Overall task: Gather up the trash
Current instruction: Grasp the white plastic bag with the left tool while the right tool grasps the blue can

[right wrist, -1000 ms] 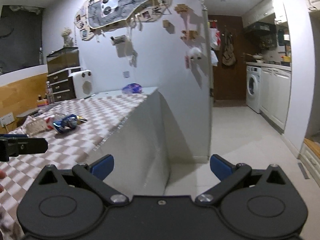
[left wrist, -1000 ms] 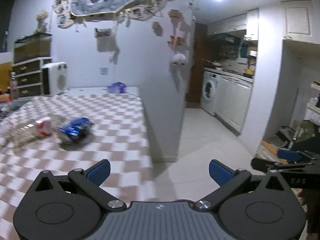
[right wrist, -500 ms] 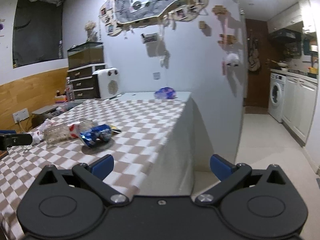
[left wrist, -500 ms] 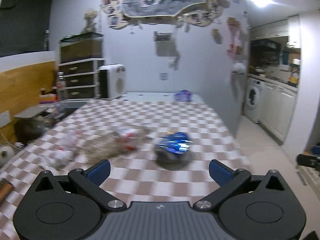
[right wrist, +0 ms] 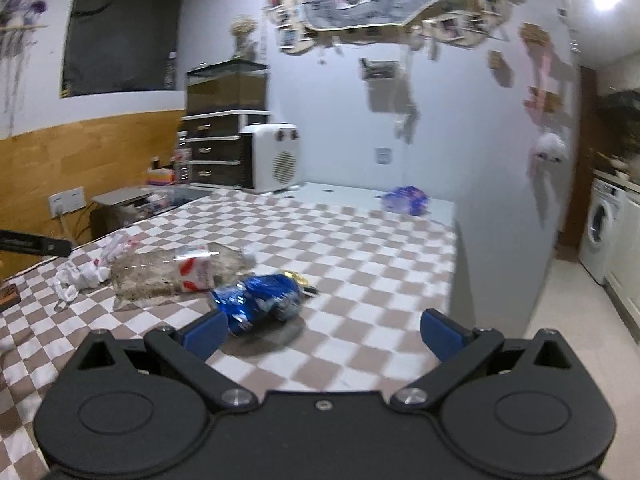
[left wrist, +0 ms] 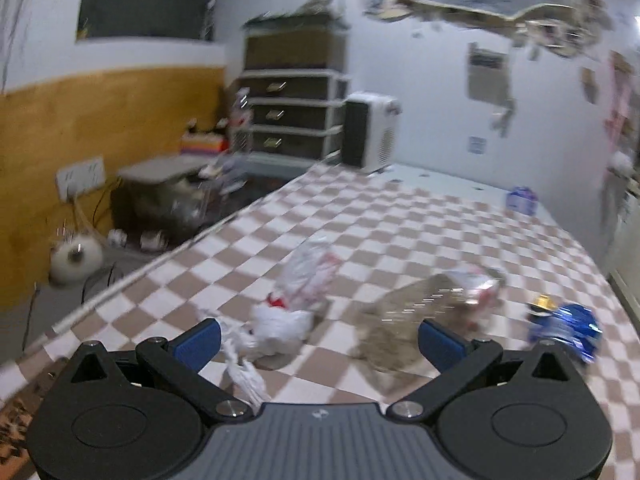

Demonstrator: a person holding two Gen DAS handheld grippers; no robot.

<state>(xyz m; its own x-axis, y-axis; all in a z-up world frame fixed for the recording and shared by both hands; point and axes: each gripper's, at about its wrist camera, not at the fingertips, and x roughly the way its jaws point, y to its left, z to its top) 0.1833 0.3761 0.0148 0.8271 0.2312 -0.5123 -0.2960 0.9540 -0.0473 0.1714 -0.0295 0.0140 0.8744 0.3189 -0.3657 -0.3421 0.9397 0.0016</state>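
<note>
Left wrist and right wrist views: nothing collected yet, judging by both claws, left claw and right claw, spread apart and empty, with white wrapper, flattened bottle and blue wrapper all lying on the checkered surface.

The left wrist view is smeared by motion. The clear crushed bottle at lower centre right is a brownish streak, its label print unreadable, and its near end is covered by the left tool's right finger. The white crumpled bag runs down behind the tool's body, so its near end is hidden. The blue wrapper at lower right is partly behind the tool's linkage. In the right wrist view the near part of the worktop is hidden by the right tool. The washing machine is cut by the right edge. A dark bar at the left edge is cut off.
</note>
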